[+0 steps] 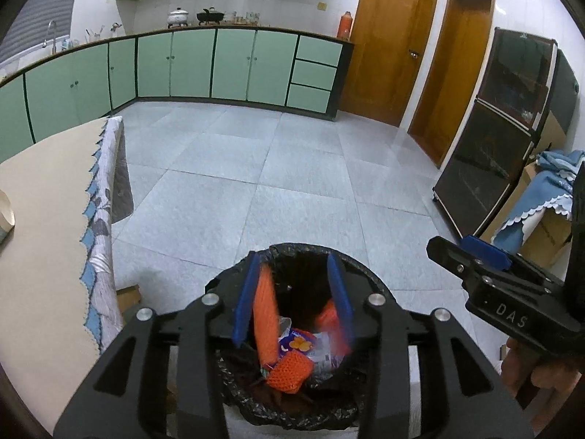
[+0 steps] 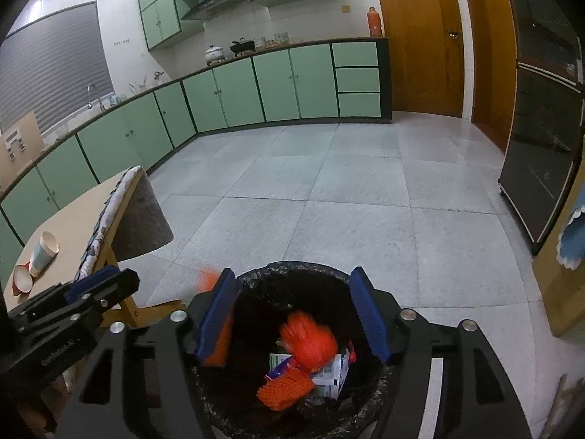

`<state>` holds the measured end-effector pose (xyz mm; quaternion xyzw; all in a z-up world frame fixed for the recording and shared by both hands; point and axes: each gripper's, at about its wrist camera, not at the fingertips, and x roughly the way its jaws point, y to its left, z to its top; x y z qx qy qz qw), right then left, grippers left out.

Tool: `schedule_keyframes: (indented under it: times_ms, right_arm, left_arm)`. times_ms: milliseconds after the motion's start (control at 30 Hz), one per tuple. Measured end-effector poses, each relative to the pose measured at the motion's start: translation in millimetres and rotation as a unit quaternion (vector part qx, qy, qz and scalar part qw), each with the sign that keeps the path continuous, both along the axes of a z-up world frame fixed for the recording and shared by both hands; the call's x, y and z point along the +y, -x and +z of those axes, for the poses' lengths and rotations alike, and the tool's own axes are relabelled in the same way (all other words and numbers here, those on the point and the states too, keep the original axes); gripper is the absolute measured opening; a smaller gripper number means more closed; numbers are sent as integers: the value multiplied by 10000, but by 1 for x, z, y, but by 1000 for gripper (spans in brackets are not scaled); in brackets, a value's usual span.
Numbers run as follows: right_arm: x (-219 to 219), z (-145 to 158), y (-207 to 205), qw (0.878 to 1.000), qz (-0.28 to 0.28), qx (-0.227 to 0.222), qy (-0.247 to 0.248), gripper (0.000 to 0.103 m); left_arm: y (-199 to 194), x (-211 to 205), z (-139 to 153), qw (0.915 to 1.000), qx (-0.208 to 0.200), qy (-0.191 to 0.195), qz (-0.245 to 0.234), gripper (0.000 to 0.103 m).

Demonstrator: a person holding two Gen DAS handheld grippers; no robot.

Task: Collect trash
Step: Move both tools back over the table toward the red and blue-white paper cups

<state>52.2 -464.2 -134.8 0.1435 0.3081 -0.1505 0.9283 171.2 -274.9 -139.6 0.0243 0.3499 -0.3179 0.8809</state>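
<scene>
Grippers hang over a black-lined bin (image 1: 292, 252). Left gripper (image 1: 292, 296) is partly spread, orange netting (image 1: 265, 314) loose against one pad. Right gripper (image 2: 296, 311) is wide, another orange net (image 2: 309, 344) dropping into the trash (image 2: 329, 373) below.

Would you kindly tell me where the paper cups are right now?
In the right wrist view, two paper cups lie tipped on the wooden table at far left, beyond the left gripper.

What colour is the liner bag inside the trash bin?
Black and crinkly; the liner bag folds over the bin's rim, clearest in the right wrist view.
</scene>
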Motion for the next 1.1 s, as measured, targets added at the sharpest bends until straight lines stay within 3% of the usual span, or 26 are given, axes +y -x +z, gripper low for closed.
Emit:
schedule_keyframes:
  times_ms: [100, 167, 233, 467, 633, 1100]
  right_arm:
    - [2, 5, 3, 9999, -106, -73, 60, 75]
    - [5, 12, 5, 9995, -233, -156, 152, 93]
    - [5, 18, 6, 9990, -309, -241, 220, 97]
    - [26, 37, -4, 9988, -62, -415, 254, 97]
    - [61, 49, -21, 9977, 283, -557, 272, 97]
    - [200, 58, -94, 9854, 1503, -779, 196, 97]
  left_arm:
    - [1, 10, 7, 9999, -108, 61, 81, 51]
    - [3, 18, 14, 9995, -238, 92, 160, 59]
    - [3, 28, 22, 9989, -351, 129, 270, 66]
    - [-2, 76, 48, 9941, -650, 216, 836, 78]
    - [-9, 120, 63, 9868, -877, 133, 1355, 81]
    - [-31, 270, 73, 9533, -1004, -235, 2837, 81]
